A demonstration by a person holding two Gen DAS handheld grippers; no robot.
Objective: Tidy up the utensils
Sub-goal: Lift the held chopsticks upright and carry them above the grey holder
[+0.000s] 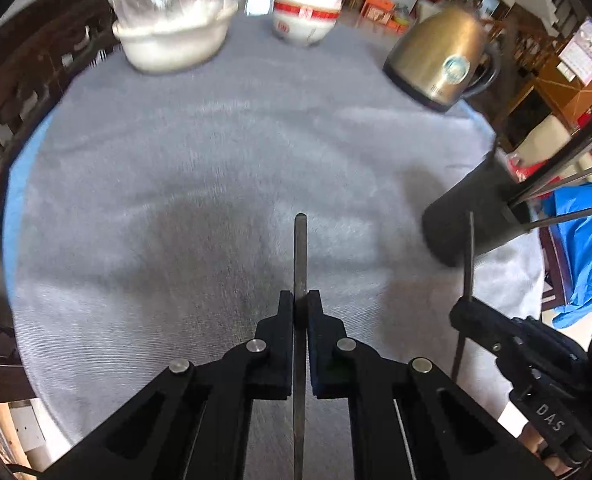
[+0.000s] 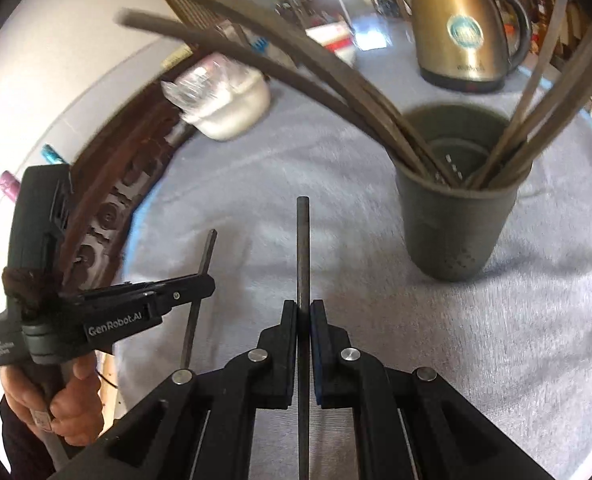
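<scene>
Left wrist: chopstick (image 1: 300, 256) clamped between left tongs (image 1: 300, 300).

A dark, slim chopstick (image 1: 300, 248) stood clamped between the closed pads of the left gripper (image 1: 300, 300), its blunt tip pointing ahead, raised above the grey cloth. A second dark chopstick (image 2: 303, 248) was pinched the same way in the right gripper (image 2: 303, 308). To its right on the cloth stood an upright dark grey holder cup (image 2: 456, 216), with several long brown chopsticks (image 2: 336, 76) fanning out over its rim on both sides.
</scene>
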